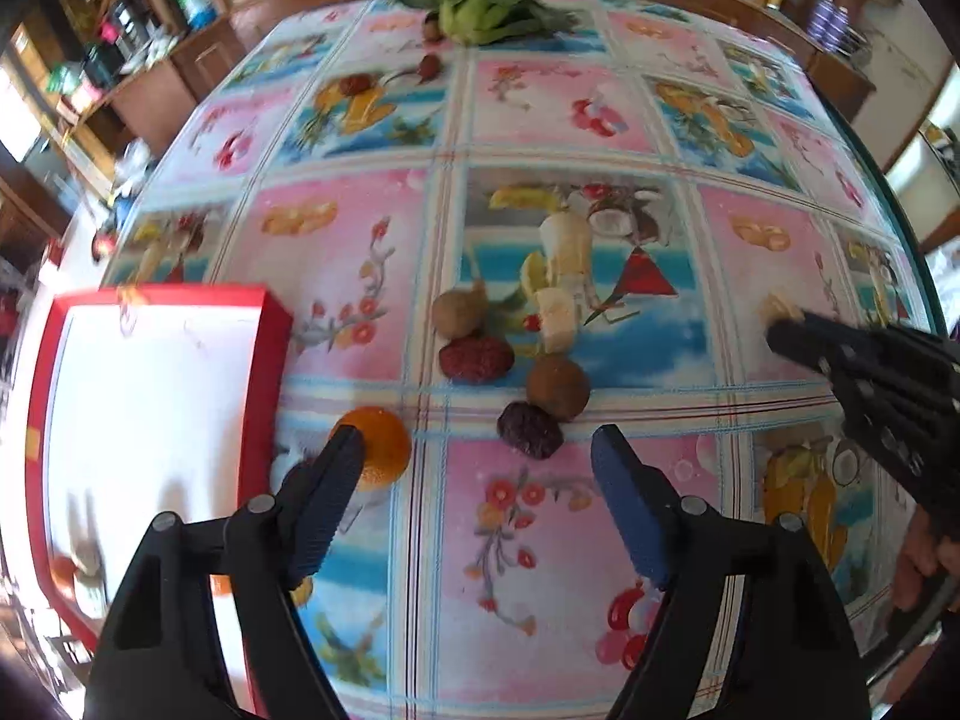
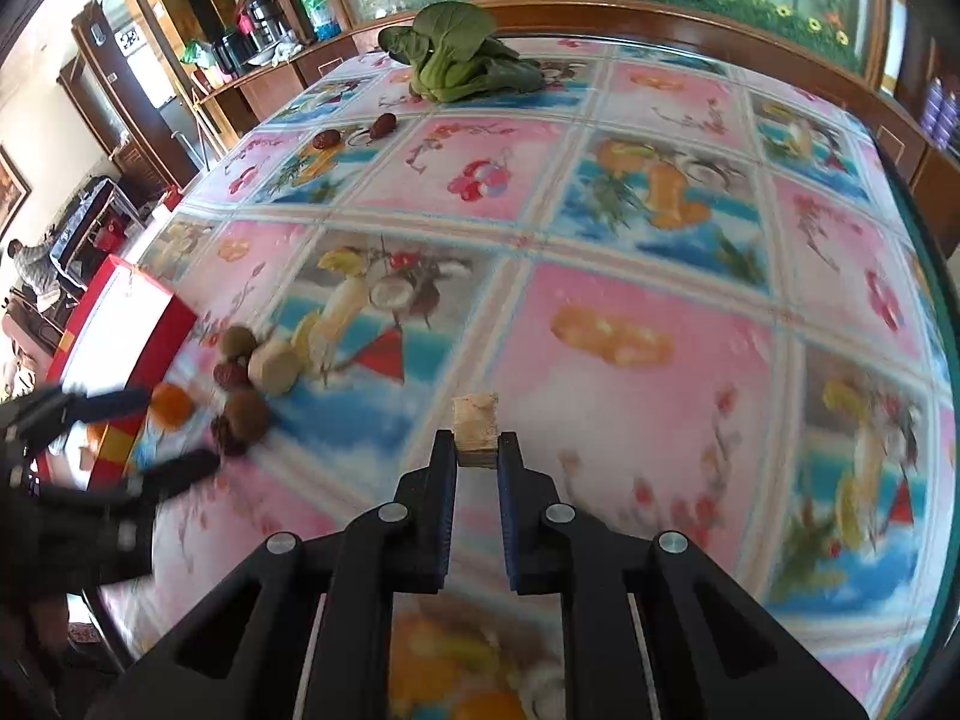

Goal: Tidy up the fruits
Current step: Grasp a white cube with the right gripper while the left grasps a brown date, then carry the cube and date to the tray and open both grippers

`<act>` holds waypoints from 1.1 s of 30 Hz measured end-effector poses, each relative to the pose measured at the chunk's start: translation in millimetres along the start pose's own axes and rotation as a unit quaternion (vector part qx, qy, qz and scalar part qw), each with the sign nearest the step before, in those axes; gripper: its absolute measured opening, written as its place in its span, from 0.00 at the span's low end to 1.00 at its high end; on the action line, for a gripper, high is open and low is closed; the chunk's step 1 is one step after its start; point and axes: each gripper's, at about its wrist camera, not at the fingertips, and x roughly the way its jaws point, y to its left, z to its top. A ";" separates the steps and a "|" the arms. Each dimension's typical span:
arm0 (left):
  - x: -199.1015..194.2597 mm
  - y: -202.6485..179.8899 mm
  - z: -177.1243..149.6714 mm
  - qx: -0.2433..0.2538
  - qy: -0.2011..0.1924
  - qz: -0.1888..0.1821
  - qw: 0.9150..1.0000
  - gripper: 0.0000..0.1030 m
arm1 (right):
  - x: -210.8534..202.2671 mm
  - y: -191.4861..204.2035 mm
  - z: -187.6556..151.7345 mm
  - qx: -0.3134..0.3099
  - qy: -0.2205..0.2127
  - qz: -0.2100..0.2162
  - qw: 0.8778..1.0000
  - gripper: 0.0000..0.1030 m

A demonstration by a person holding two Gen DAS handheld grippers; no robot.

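I see the tabletop [image 1: 540, 132] under its fruit-print cloth filling both views. The red-rimmed tray [image 1: 264, 360] sits at the left of the left wrist view. My left tool [image 1: 477, 441] is spread wide, released, one finger over the orange [image 1: 384, 438]; kiwis [image 1: 558, 387] and dark red fruits [image 1: 477, 358] cluster mid-frame. My right tool [image 2: 475, 450] is clenched on a pale cut chunk [image 2: 477, 420], low center.

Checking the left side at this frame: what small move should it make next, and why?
Probably shift the left gripper slightly left to centre on the orange, then close. Its jaws are open and empty, and one finger overlaps the orange beside the red tray. The right gripper already holds a tan chunk.
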 end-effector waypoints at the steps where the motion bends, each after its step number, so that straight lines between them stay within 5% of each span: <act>1: 0.5 -1.3 0.9 0.006 -0.003 -0.005 1.000 0.75 | -4.2 -3.0 -5.6 0.003 0.000 0.001 1.000 0.11; 6: 4.2 -8.5 5.9 0.037 -0.013 -0.017 0.999 0.68 | -26.0 -9.1 -28.0 0.016 0.000 -0.001 1.000 0.11; 13: 17.4 -13.4 0.0 0.053 0.014 -0.065 0.996 0.27 | -41.5 -12.1 -37.0 0.033 -0.011 -0.011 0.999 0.11; 19: 15.7 -8.1 -0.6 0.046 0.014 -0.095 0.994 0.27 | -55.4 -8.9 -39.2 0.035 -0.025 -0.020 0.999 0.11; 33: 18.8 -16.2 2.3 0.078 0.014 -0.102 0.992 0.27 | -70.6 -10.1 -46.6 0.041 -0.036 -0.034 0.998 0.11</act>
